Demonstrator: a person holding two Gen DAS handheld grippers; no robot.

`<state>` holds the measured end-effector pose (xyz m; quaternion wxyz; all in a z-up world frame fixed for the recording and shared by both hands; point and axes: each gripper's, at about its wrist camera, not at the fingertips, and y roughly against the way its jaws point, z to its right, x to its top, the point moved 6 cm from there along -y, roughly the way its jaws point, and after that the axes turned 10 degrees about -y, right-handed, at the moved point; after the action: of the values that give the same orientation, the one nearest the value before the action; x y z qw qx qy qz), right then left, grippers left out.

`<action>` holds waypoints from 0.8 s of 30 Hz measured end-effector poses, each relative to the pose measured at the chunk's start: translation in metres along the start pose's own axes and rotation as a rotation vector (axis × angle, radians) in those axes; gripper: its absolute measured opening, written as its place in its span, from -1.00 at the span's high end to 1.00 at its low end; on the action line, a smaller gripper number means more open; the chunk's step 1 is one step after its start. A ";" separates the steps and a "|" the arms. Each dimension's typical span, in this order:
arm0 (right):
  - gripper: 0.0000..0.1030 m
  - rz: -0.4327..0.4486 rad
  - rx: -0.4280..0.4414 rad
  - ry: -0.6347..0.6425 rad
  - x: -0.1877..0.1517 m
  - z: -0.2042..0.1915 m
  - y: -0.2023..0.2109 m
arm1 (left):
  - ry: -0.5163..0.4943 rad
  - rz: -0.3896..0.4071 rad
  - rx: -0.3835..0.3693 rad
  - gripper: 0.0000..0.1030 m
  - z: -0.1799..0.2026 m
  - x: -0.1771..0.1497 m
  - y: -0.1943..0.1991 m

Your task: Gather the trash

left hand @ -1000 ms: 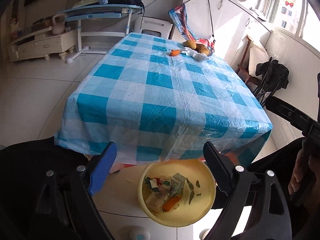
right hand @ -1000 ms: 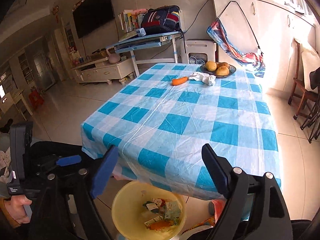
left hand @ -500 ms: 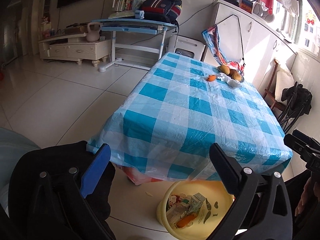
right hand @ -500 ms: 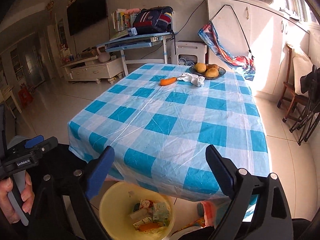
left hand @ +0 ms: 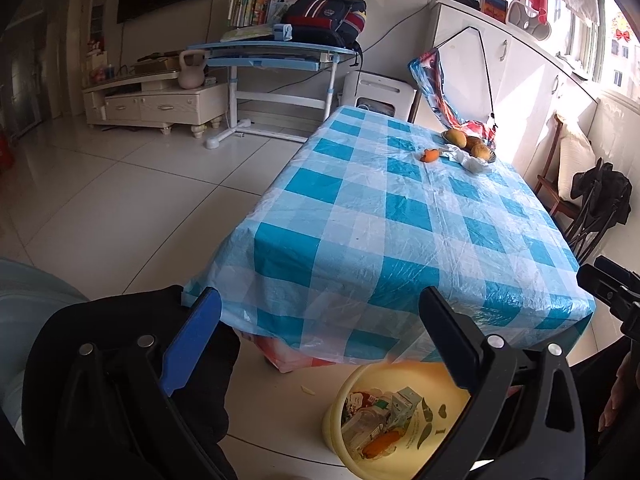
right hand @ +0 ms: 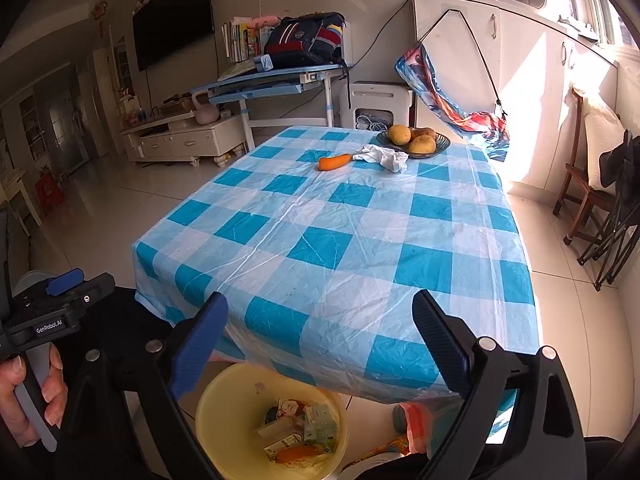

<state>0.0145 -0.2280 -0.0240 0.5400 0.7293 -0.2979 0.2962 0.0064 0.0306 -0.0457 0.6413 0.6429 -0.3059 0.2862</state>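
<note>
While both your grippers — left gripper (left hand: pixel 320 340) and right gripper (right hand: pixel 320 344) — hang with fingers spread and nothing held, the yellow bin (right hand: pixel 224 400) of trash sits on the floor just below, partly under the checked table (right hand: pixel 344 240). Farther off lie a carrot (right hand: pixel 334 162), crumpled tissue (right hand: pixel 386 156) and fruit plate (right hand: pixel 440 146).

A glossy, crinkled blue-and-white checked plastic tablecloth (right hand: pixel 340 240) covers the table. Below its near edge stands a smooth yellow plastic bin (right hand: pixel 224 412) holding printed paper cartons (right hand: pixel 320 424). Beneath both lies shiny white floor tile (left hand: pixel 132 196).
</note>
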 end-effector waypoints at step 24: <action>-0.75 -0.008 -0.005 0.010 -0.003 0.000 -0.001 | -0.006 0.004 0.017 -0.86 -0.003 -0.002 0.000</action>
<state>0.0139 -0.2275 -0.0269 0.5444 0.7277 -0.2930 0.2971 0.0057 0.0335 -0.0472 0.6342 0.6486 -0.3066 0.2882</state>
